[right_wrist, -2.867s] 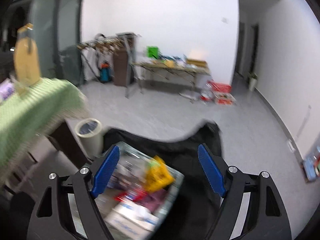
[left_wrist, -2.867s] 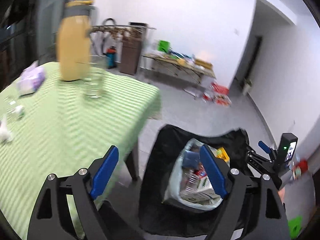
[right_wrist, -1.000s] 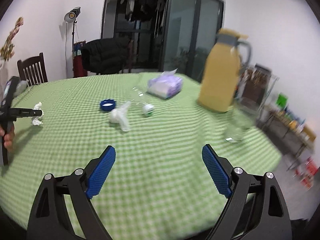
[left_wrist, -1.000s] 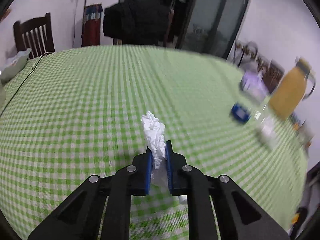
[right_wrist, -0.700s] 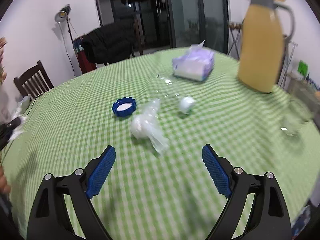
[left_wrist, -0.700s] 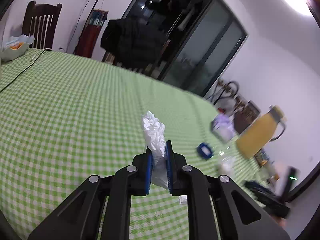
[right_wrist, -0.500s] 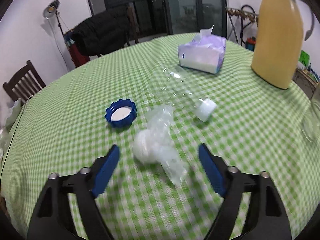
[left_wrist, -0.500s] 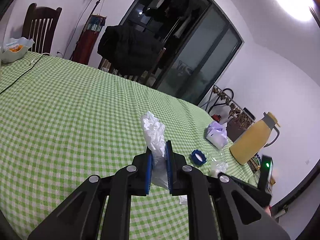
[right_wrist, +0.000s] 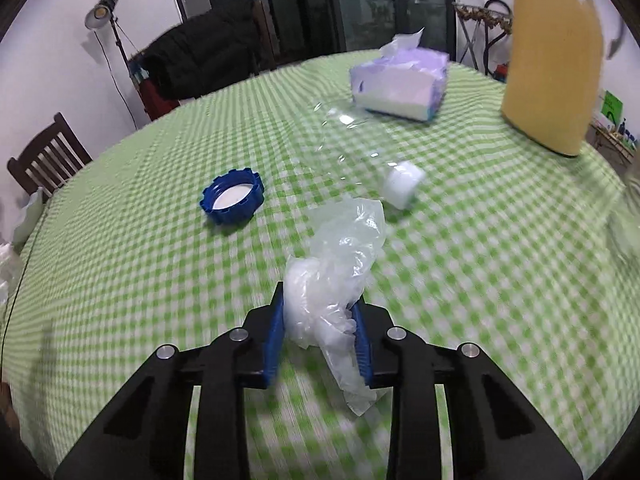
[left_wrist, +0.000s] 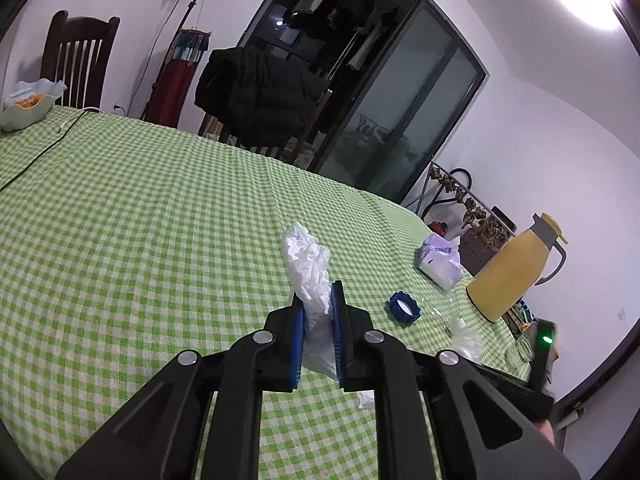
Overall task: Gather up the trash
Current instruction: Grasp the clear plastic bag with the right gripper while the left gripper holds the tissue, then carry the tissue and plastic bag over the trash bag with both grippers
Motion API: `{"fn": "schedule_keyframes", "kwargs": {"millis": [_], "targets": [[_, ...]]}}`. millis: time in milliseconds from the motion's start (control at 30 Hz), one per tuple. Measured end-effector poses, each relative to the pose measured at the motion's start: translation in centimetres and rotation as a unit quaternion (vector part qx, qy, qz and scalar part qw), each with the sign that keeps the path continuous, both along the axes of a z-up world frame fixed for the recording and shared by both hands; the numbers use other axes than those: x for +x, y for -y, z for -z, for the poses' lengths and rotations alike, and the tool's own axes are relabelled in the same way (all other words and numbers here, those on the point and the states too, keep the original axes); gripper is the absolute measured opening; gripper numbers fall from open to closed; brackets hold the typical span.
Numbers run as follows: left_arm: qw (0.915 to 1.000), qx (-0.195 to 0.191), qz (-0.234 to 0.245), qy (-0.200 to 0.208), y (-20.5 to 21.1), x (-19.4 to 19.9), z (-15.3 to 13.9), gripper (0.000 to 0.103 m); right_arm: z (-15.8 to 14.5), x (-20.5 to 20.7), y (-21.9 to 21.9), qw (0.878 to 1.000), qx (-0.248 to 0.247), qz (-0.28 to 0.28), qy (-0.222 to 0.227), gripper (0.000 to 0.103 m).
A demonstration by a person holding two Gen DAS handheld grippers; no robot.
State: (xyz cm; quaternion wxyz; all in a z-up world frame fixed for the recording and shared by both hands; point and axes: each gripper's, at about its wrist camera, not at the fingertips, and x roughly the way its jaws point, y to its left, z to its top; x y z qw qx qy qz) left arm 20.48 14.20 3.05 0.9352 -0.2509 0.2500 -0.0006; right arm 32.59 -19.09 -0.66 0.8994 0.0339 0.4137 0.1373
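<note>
1. Over the green-checked tablecloth (right_wrist: 500, 264), both claws are busy at once: this is the pick-up step of the trash round.

2. Left gripper (left_wrist: 317, 322) is clenched on a crumpled white tissue (left_wrist: 307, 264), which stands up out of the blue pads, clear of the cloth.

3. Right gripper (right_wrist: 319, 332) has just been closing its jaws, and a crumpled clear plastic bag (right_wrist: 340, 256) sits between them; the blue pads look pressed into its bulk on both sides, while the loose end of the bag trails on the cloth.

4. Left on the table near the bag: a blue screw cap (right_wrist: 233, 195) lying open side up, and a clear plastic bottle (right_wrist: 360, 148) on its side with a white cap, just beyond the bag.

5. Next move, as I judge it: firm up the right grip, lift the bag free, and carry both handfuls to a bin, which neither view shows.

6. Not trash by the look of it: the purple tissue pack (right_wrist: 400, 80) and the yellow thermos jug (right_wrist: 554, 60).

7. Writing: no brand or label can be read; the tissue pack's print is too blurred.
</note>
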Motion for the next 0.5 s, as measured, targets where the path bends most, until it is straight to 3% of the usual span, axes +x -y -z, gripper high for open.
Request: {"fn": "schedule_keyframes", "kwargs": {"millis": [367,500], "targets": [[0.999,0.034,0.03,0.002,1.3,-0.1,0.1,0.01,-5.7,-7.8,10.1,0.995,0.059,0.045,0.066,0.03],[0.9983,0.045,0.038,0.0,1.6,-0.2,0.4,0.01,-6.4,-10.5,14.5,0.991,0.07,0.075,0.083,0.03]]}}
